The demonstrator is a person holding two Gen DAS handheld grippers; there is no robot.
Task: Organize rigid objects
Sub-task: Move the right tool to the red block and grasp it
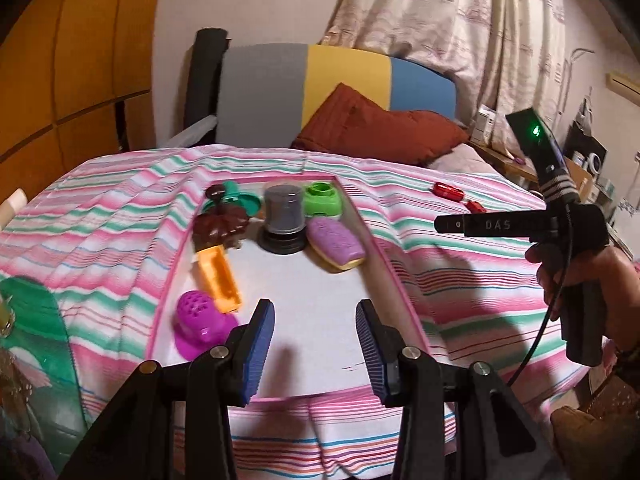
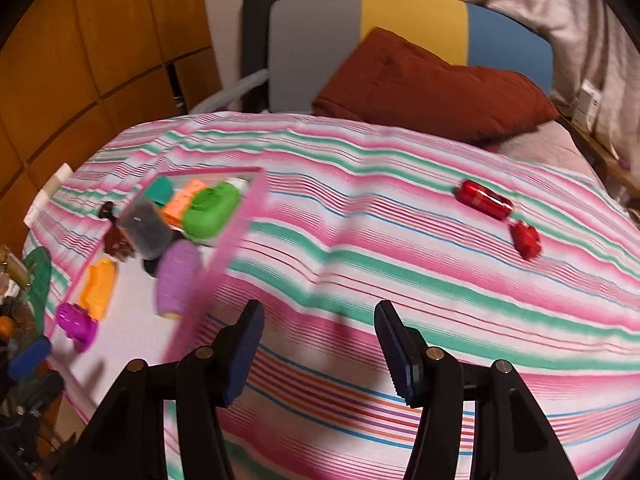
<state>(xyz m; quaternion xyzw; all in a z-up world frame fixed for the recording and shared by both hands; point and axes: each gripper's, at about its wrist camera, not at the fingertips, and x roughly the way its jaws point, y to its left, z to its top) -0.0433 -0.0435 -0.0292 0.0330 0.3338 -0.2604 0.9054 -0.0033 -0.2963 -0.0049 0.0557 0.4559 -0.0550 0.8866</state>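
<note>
A white tray with a pink rim [image 1: 384, 256] lies on the striped bedspread. It holds a purple ridged oval [image 1: 336, 242], a green piece [image 1: 322, 199], a grey cylinder [image 1: 283, 216], a brown piece [image 1: 220, 226], an orange block [image 1: 220, 278] and a magenta piece [image 1: 200, 320]. My left gripper [image 1: 314, 308] hangs open over the tray's bare near part, nothing between its fingers. My right gripper [image 2: 319, 308] is open and empty above the bedspread, right of the tray rim [image 2: 236, 236]. A red cylinder [image 2: 484, 199] and a small red piece [image 2: 527, 239] lie far right on the bedspread.
A rust-coloured pillow [image 2: 432, 84] leans on the grey, yellow and blue headboard [image 1: 344, 76]. Wooden cupboard doors [image 1: 72, 60] stand at the left. Clutter sits off the bed's left edge [image 2: 24, 336]. A person's hand [image 1: 580, 280] holds the right gripper's handle.
</note>
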